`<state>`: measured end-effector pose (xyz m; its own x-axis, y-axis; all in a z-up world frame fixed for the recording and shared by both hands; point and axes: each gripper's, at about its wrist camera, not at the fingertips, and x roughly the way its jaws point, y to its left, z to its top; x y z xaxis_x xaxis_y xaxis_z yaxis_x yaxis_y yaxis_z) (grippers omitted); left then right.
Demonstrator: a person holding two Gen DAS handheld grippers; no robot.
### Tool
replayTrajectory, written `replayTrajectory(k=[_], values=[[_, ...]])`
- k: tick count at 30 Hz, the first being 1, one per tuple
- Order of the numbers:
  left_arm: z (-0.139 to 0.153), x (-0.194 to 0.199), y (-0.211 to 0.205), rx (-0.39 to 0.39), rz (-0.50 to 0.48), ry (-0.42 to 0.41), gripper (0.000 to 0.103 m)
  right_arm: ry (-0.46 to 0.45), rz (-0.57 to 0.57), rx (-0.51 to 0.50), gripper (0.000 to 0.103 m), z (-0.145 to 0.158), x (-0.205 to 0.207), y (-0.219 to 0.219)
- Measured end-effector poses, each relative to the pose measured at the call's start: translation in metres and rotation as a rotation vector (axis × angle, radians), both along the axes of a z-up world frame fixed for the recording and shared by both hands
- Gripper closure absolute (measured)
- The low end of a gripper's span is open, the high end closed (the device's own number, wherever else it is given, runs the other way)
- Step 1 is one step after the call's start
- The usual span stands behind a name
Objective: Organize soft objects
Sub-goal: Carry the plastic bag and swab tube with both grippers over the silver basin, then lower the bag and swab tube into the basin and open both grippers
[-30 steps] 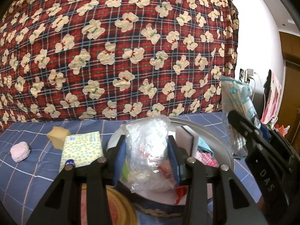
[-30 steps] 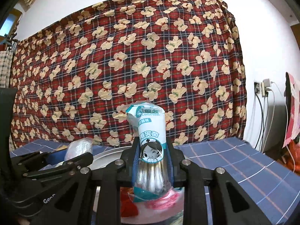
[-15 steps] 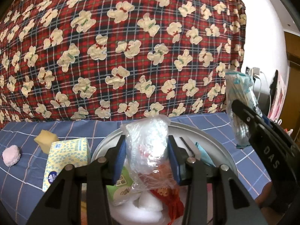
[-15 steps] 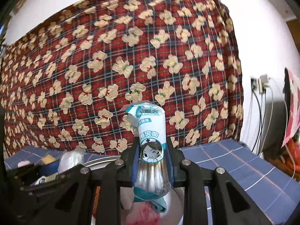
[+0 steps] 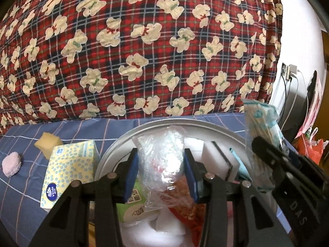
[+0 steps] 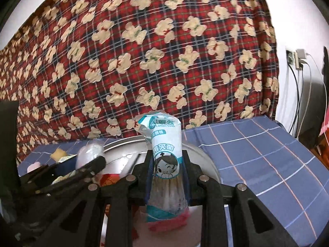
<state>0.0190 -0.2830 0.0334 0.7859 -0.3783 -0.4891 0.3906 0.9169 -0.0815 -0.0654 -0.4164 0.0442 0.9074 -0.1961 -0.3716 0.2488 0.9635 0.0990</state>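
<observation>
My left gripper is shut on a clear crinkled plastic bag and holds it over a round silver basin. The basin holds a white sponge block, a green packet, red items and white foam. My right gripper is shut on a white and teal cotton swab pack, upright above the same basin. That pack also shows at the right of the left wrist view. The left gripper shows at the left of the right wrist view.
A yellow dotted tissue pack, a yellow sponge and a pink puff lie on the blue checked cloth left of the basin. A red plaid bear blanket hangs behind. Cables and a socket are on the right wall.
Both grippers have moved forward over the basin with their loads still held. More of the basin's contents show below the left gripper.
</observation>
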Motion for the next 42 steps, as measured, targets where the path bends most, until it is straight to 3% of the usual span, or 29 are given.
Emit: replayTrajectory(k=[6, 14, 25, 26, 28, 29, 30, 31, 37, 42], values=[[-0.001, 0.007, -0.007, 0.038, 0.005, 0.027, 0.061, 0.018, -0.015, 0.0, 0.075, 0.009, 0.022, 0.001], [-0.014, 0.018, -0.011, 0.083, 0.007, 0.085, 0.061, 0.169, 0.013, 0.186, 0.075, -0.009, 0.063, -0.008], [-0.014, 0.017, -0.013, 0.109, 0.003, 0.081, 0.06, 0.137, 0.063, 0.216, 0.073, -0.01, 0.063, -0.011], [-0.014, 0.017, -0.013, 0.109, 0.001, 0.087, 0.057, 0.13, 0.07, 0.218, 0.066, -0.009, 0.063, -0.011], [-0.01, 0.014, -0.011, 0.086, -0.002, 0.087, 0.037, 0.106, 0.093, 0.237, 0.041, -0.009, 0.06, -0.013], [-0.008, 0.012, -0.009, 0.078, 0.006, 0.077, 0.021, 0.096, 0.099, 0.245, 0.027, -0.009, 0.058, -0.014], [-0.006, 0.009, -0.007, 0.065, 0.01, 0.057, 0.004, 0.081, 0.104, 0.257, 0.025, -0.009, 0.055, -0.016], [-0.003, 0.005, -0.006, 0.053, 0.01, 0.034, 0.0, 0.054, 0.107, 0.271, 0.025, -0.007, 0.051, -0.017], [0.002, -0.007, -0.006, 0.053, -0.005, -0.023, 0.0, -0.169, 0.017, 0.238, 0.02, 0.008, 0.011, -0.022], [-0.005, -0.01, -0.003, 0.038, -0.009, -0.01, 0.0, -0.229, -0.079, 0.221, 0.02, 0.008, -0.004, -0.025]])
